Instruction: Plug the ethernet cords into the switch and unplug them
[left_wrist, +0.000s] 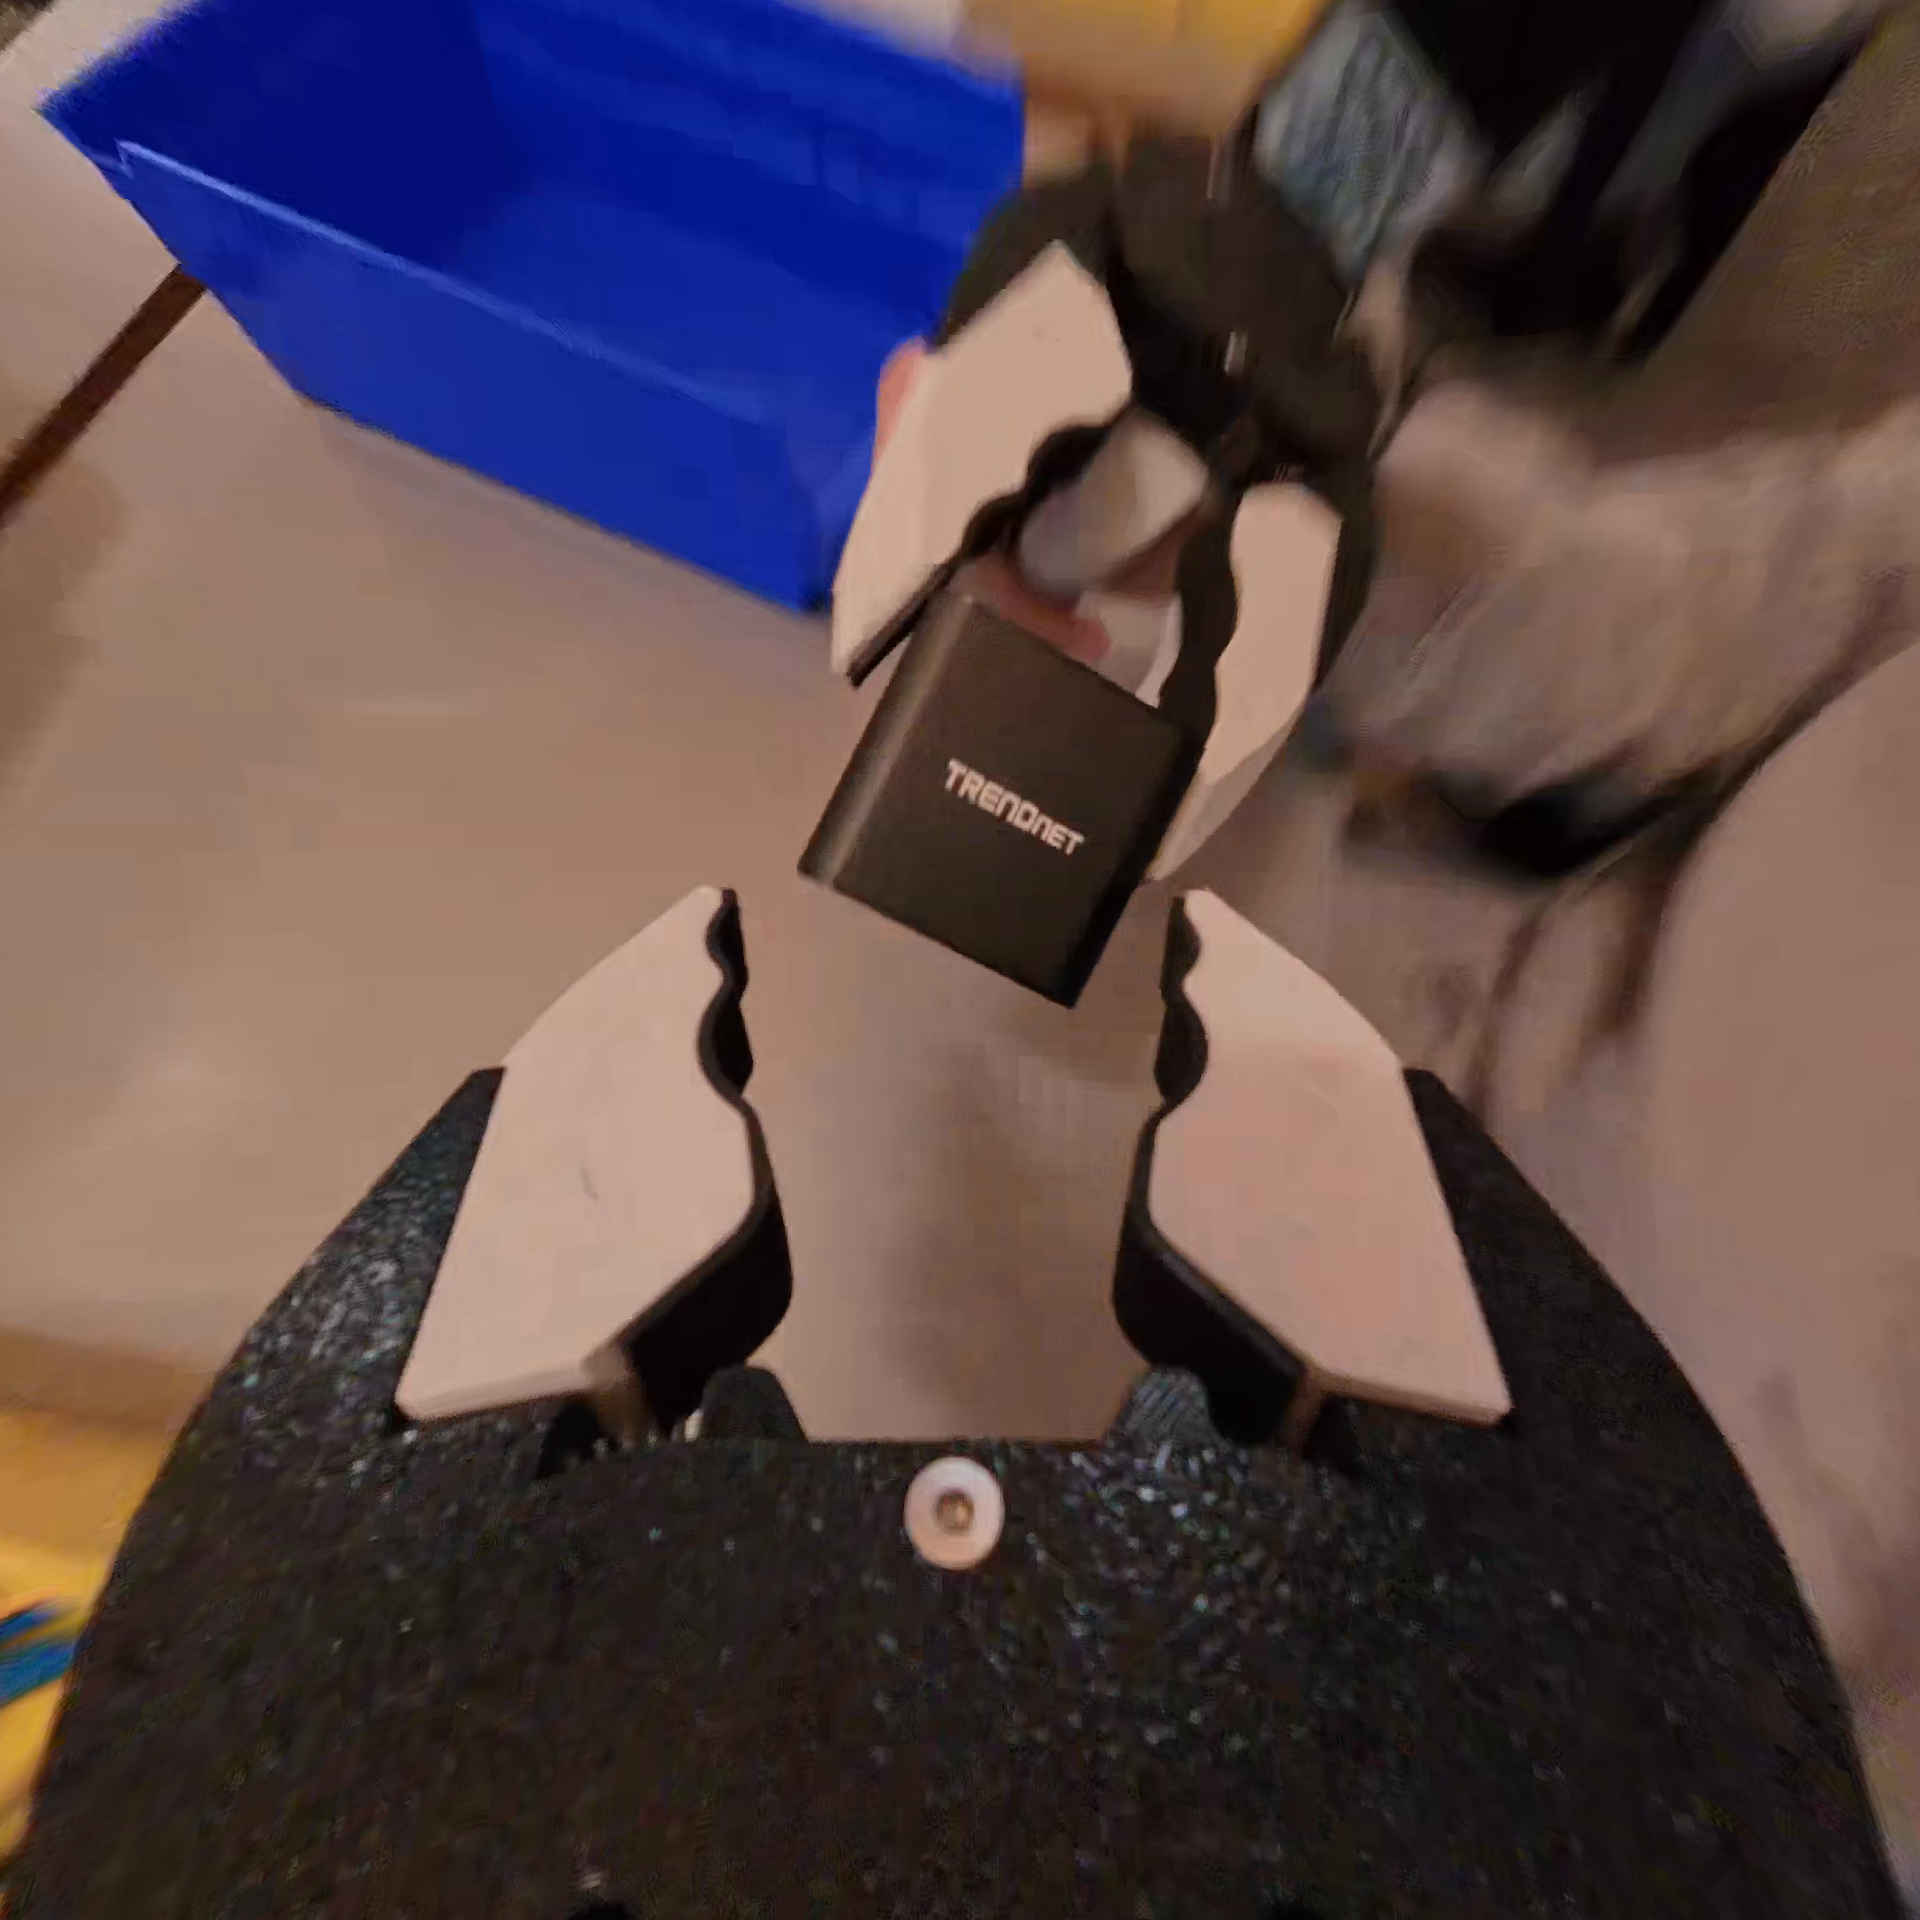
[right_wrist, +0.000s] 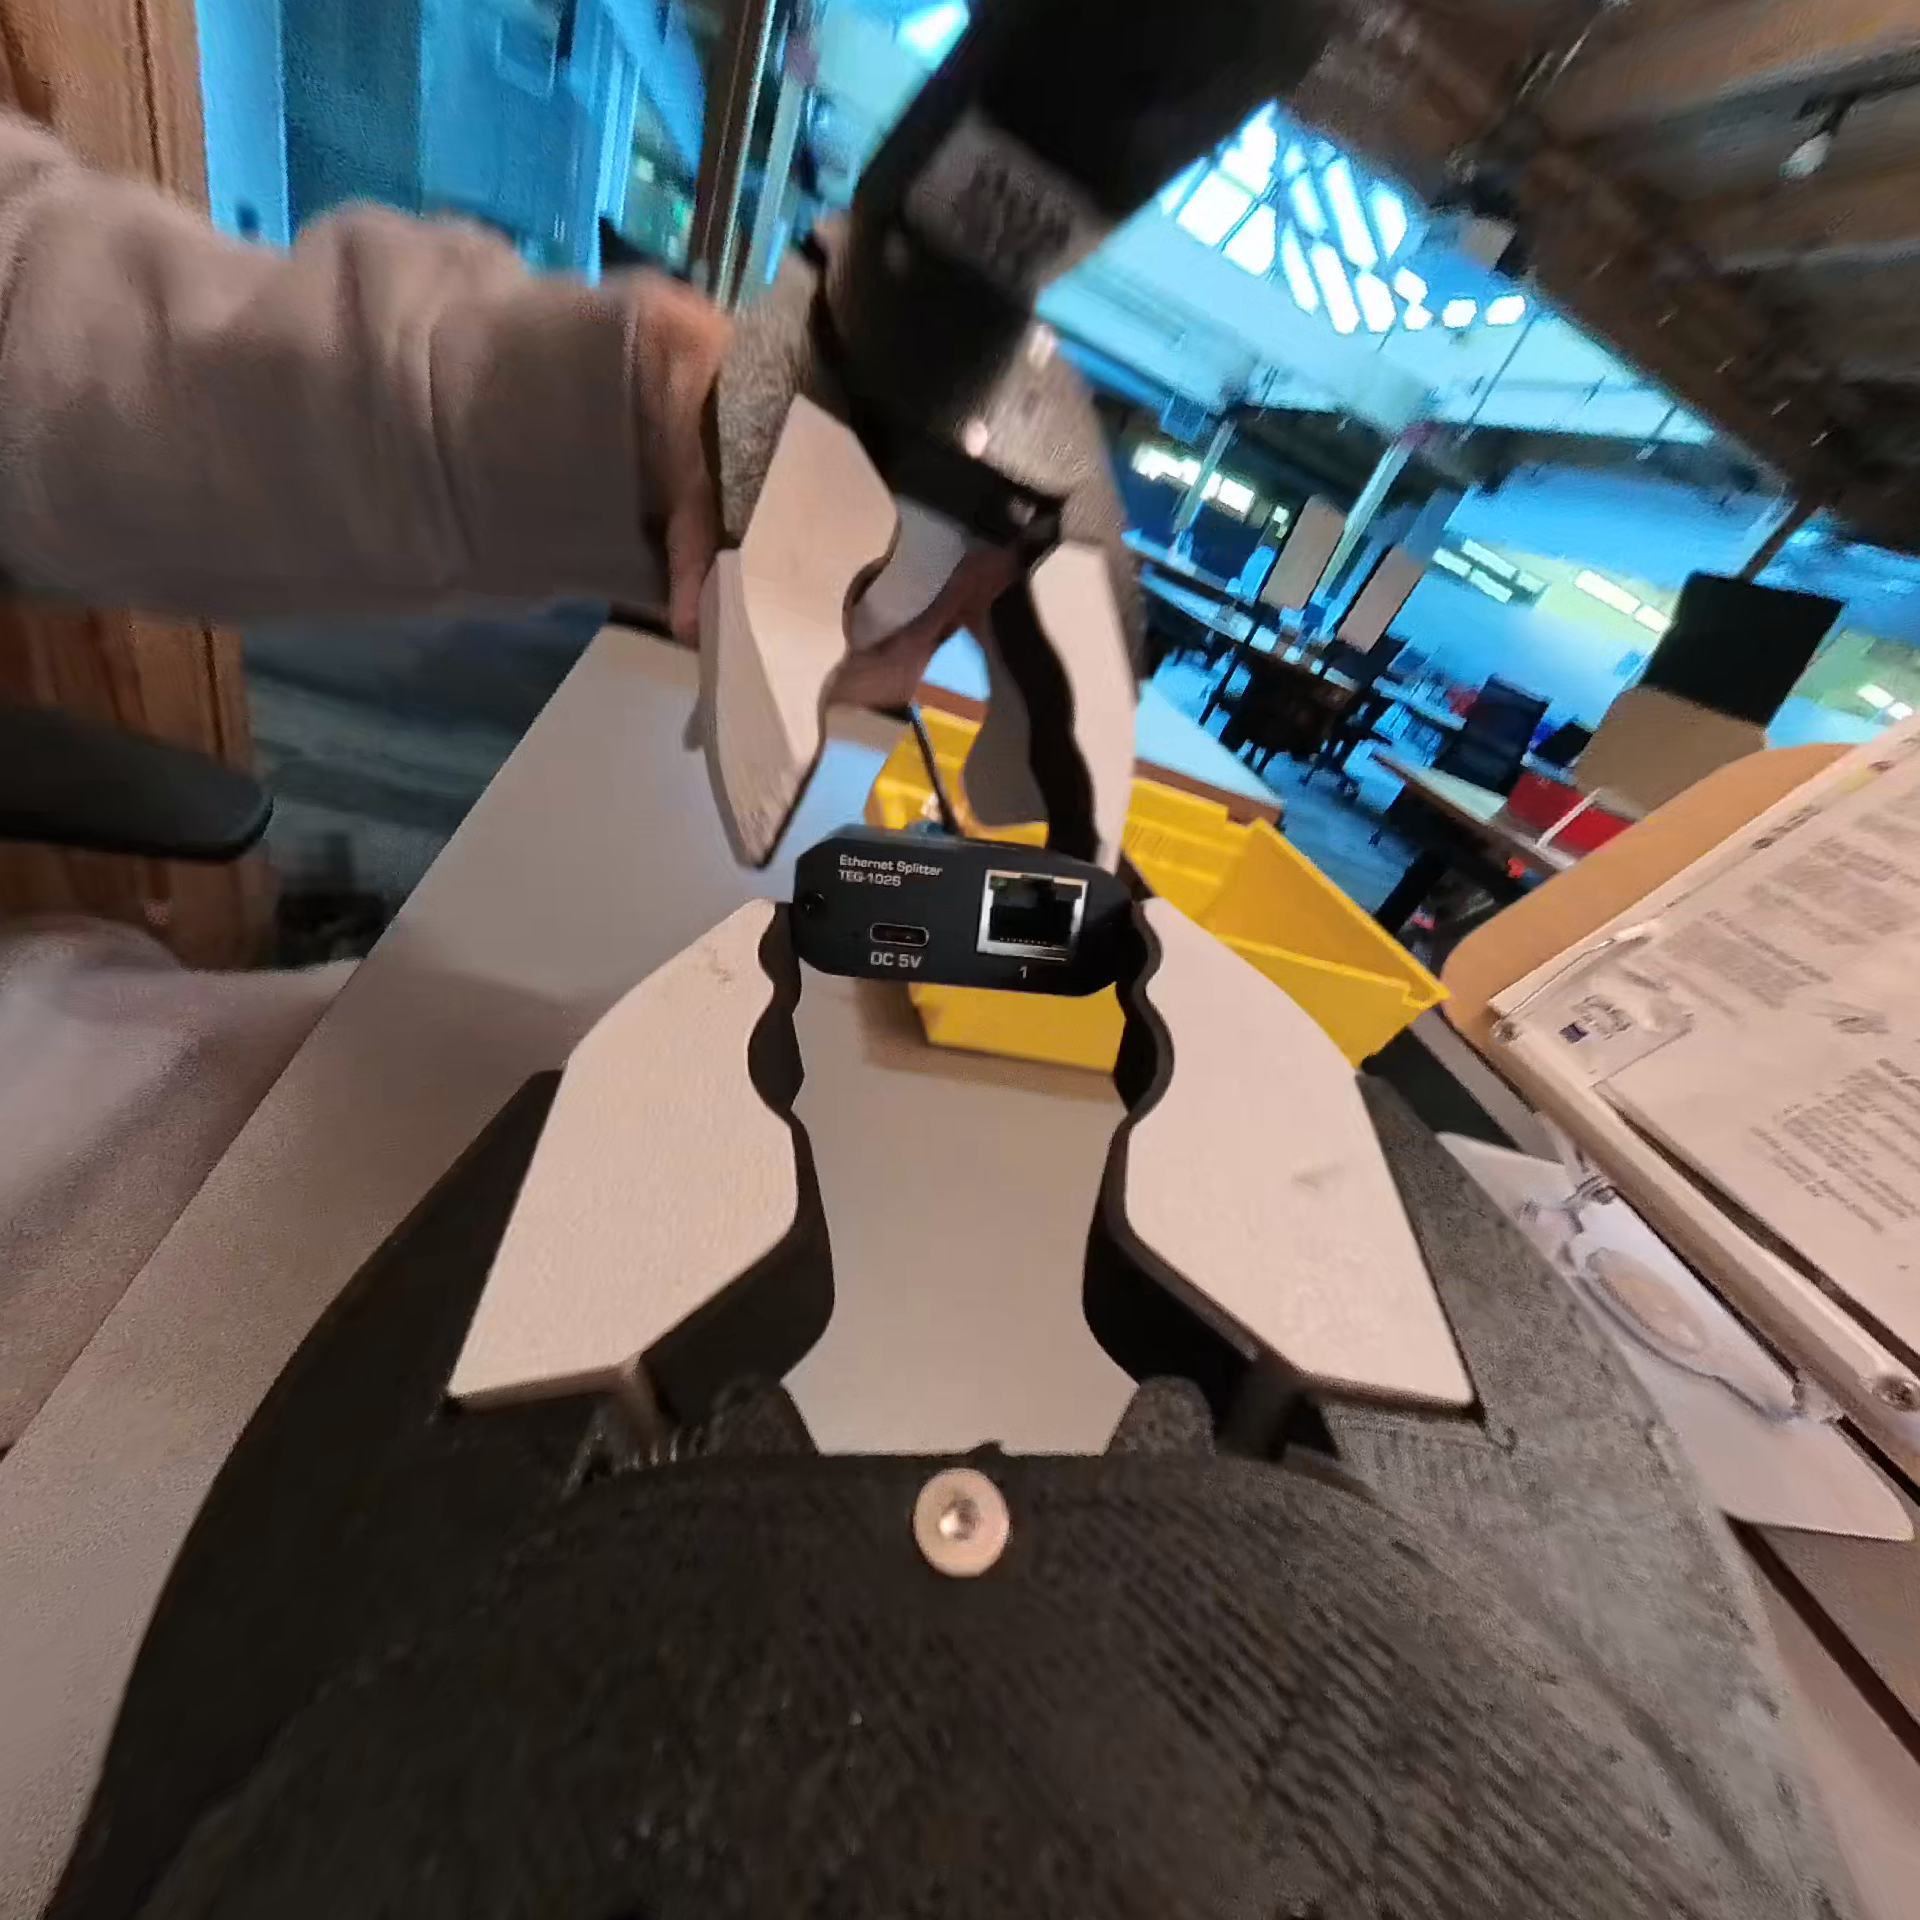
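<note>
**Q:** Switch (left_wrist: 997, 800): where is it?

**A:** It is held off the worktop (left_wrist: 312, 831), clear of the blue bin (left_wrist: 520, 312) toward the far left and the yellow bin (right_wrist: 1299, 935) near the far edge. My right claw (right_wrist: 961, 925) is clamped across its width at the fingertips.

**Q:** And the left claw?

**A:** My left claw (left_wrist: 951, 935) stands apart and empty. The switch lies straight ahead, just past its tips and slightly right. Its long axis runs roughly from claw to claw.

**Q:** Which face takes a cord?

**A:** The network port (right_wrist: 1034, 914) faces back toward my right wrist, away from the left claw. Neither claw holds a cord. My judgement is that the left must fetch one and approach from the port side.
</note>
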